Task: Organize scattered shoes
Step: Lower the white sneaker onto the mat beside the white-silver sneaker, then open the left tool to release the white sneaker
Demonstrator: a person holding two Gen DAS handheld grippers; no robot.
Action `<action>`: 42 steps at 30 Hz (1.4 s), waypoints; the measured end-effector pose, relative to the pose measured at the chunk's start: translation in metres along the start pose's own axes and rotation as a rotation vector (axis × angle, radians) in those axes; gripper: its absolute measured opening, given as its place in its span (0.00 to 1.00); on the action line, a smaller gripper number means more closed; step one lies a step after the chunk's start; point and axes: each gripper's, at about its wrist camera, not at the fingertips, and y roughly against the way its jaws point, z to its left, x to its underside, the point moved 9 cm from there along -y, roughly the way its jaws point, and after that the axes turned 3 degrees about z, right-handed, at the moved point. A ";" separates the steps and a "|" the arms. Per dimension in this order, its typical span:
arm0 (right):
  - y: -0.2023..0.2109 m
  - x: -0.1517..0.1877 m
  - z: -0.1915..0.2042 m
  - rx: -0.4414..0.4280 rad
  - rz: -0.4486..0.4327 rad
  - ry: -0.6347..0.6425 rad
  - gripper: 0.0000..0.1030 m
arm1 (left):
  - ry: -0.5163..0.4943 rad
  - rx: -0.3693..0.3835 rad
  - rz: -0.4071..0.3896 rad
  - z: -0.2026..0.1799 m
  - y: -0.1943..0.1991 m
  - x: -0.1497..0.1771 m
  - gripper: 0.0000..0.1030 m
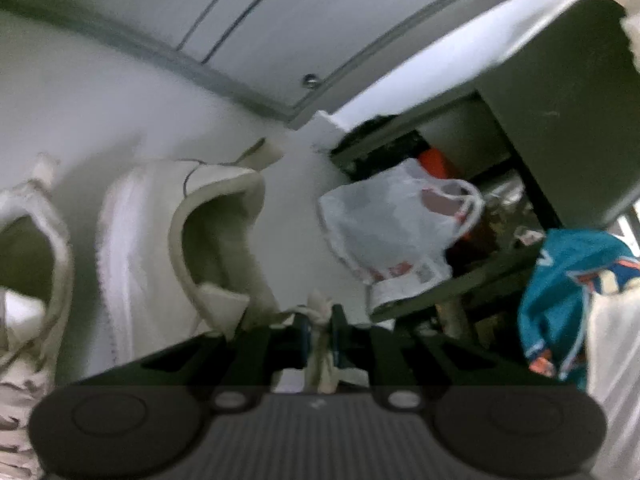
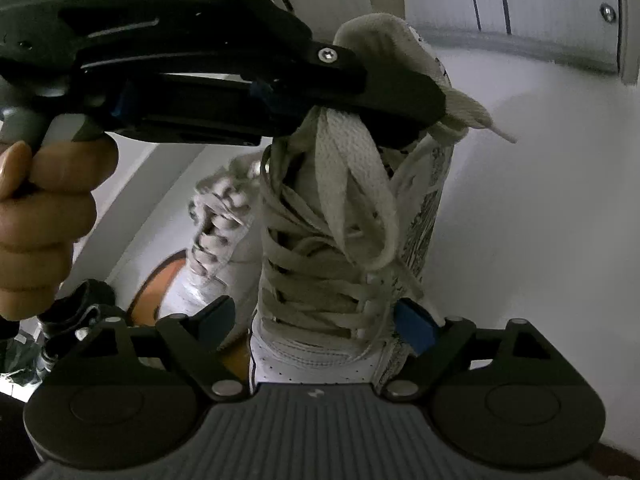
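A white sneaker (image 2: 332, 272) with beige laces (image 2: 344, 168) and grey speckled side panels fills the right wrist view. My left gripper (image 2: 420, 108), held by a person's hand (image 2: 40, 220), is shut on a bunch of those laces above the tongue. My right gripper (image 2: 316, 320) is open, its fingers on either side of the sneaker's front; the blue right pad (image 2: 414, 326) is at the shoe's edge and the left finger stands apart. From the left wrist, my left gripper (image 1: 320, 332) pinches the lace (image 1: 320, 360) beside the sneaker's heel opening (image 1: 208, 240). A second white sneaker (image 1: 32, 264) (image 2: 216, 216) lies alongside.
A white plastic bag (image 1: 392, 224) sits at the mouth of a dark low shelf unit (image 1: 560, 120). A teal garment (image 1: 560, 300) hangs at the right. A white wall with a grey rail (image 1: 200, 68) lies behind the shoes. An orange patch (image 2: 160, 292) shows under the second sneaker.
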 end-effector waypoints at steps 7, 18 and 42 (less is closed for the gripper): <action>-0.022 0.021 0.013 0.048 0.118 0.051 0.84 | 0.147 -0.182 0.017 0.044 -0.005 0.001 0.18; -0.024 0.025 0.001 0.135 0.160 -0.013 0.81 | 0.039 -0.215 0.074 0.025 0.018 0.007 0.63; 0.014 0.030 0.053 0.194 0.145 0.037 0.78 | 0.146 -0.300 -0.008 0.020 0.140 0.050 0.75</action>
